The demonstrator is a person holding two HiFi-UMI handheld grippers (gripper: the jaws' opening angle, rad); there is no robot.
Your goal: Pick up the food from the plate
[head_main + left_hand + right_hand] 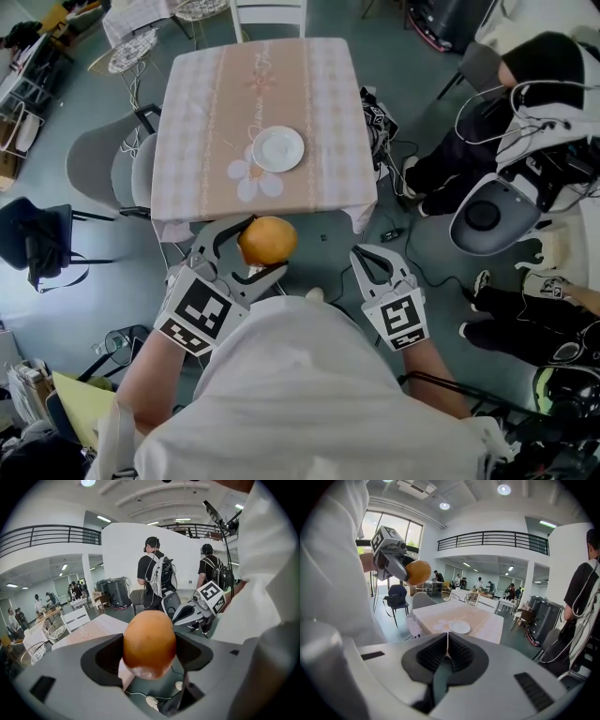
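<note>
The left gripper (149,654) is clamped on the food (149,644), a round orange-brown piece that fills the gap between the two dark pads and bulges above them. The right gripper (447,654) has its ribbed pads pressed together with nothing between them.

In the head view both grippers are held low and close to the person's body, off the near edge of the table (187,141). The forearms reach forward from white sleeves, the left gripper a little further forward than the right. The food hangs in the air just short of the tablecloth's near hem, well apart from the plate (278,148).

The plate is white and round and lies near the middle of the table, beside a white flower printed on the checked cloth.

Only the head view shows a grey chair (98,164) tucked at the table's left side and a person in dark clothes (525,103) sitting to the right. The left gripper view looks over the food at two people with backpacks (157,576) standing by a white wall, with the right gripper off to the side (marker cube facing the camera). The right gripper view catches the left gripper with the food at upper left, and the table and plate straight ahead beyond its closed pads.
</note>
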